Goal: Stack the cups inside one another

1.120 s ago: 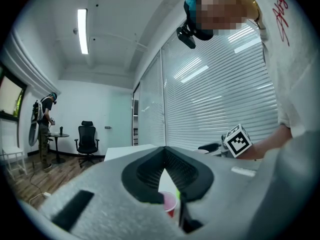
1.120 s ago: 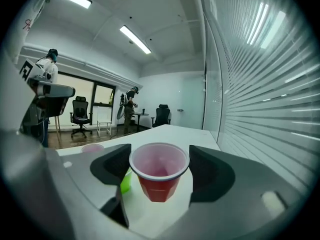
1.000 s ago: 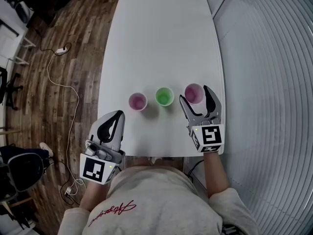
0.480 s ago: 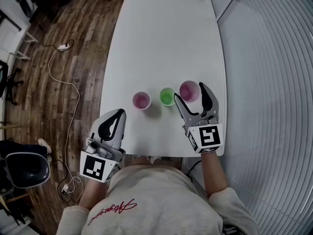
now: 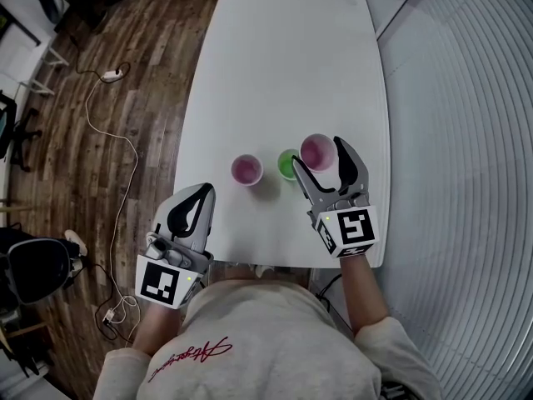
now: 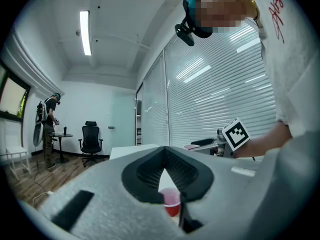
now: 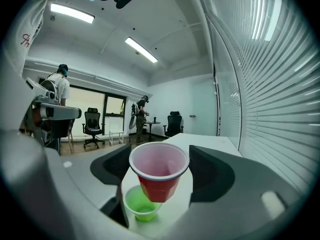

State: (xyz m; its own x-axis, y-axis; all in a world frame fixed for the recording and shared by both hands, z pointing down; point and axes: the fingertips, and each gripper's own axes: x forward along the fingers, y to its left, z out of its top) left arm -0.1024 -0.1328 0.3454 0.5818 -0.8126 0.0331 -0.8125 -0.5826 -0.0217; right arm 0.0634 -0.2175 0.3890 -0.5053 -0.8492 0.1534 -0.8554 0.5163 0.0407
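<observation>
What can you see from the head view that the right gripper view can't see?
Only the head view shows the second red cup, standing alone on the left side of the row, and the white cable on the wooden floor.

Only the right gripper view shows two people standing far off, office chairs and ceiling lights.

Both show the red cup held up in the right gripper, the green cup just below it, and the white table.
</observation>
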